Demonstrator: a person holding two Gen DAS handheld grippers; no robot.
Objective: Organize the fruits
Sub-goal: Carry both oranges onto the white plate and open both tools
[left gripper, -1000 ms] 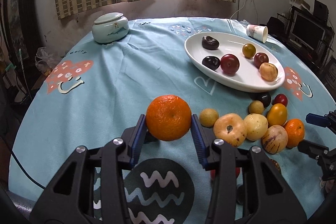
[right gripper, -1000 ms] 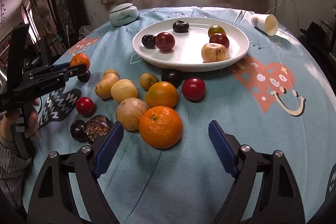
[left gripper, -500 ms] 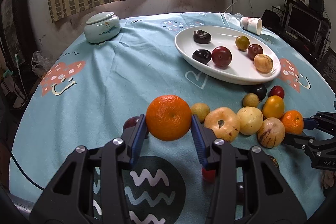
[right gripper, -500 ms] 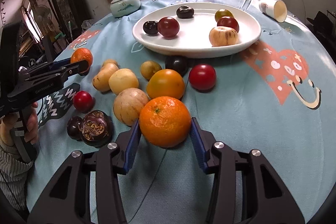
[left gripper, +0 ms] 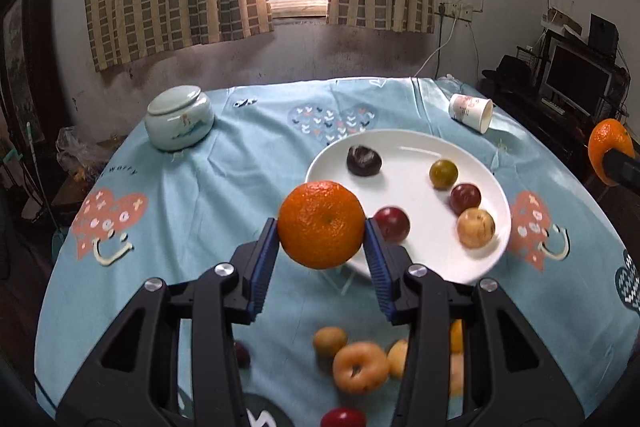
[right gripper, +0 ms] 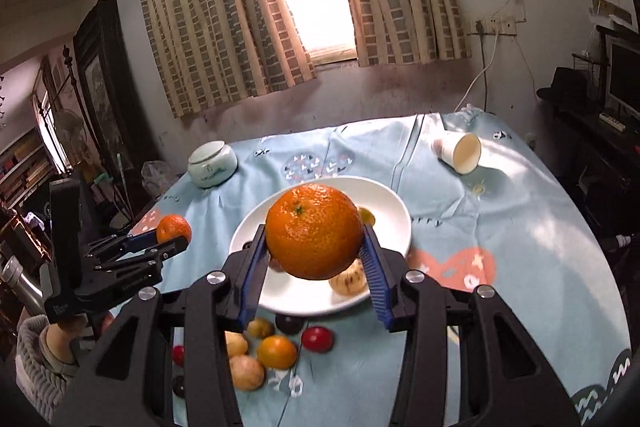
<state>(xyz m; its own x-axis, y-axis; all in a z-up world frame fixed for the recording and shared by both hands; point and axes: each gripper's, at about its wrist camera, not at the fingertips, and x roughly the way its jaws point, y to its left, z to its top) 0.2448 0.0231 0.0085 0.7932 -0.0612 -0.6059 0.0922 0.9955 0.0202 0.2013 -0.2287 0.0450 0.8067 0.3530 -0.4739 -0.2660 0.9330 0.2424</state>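
Above blue tablecloth (left gripper: 224, 211), two round, dimpled oranges (left gripper: 321, 224)

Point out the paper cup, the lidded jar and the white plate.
paper cup (right gripper: 460, 151): right wrist view, its side.
lidded jar (left gripper: 179, 123): left wrist view, its body.
white plate (left gripper: 416, 151): left wrist view, bare inside.

The right gripper (right gripper: 318, 259) clamps a large orange (right gripper: 314, 231) above the white plate (right gripper: 394, 227) on the counter (right gripper: 520, 247). At left, the left gripper (right gripper: 170, 242) grips a smaller orange (right gripper: 173, 227). Loose fruit (right gripper: 277, 351) lies below the plate; a paper cup (right gripper: 460, 151) lies tipped over.
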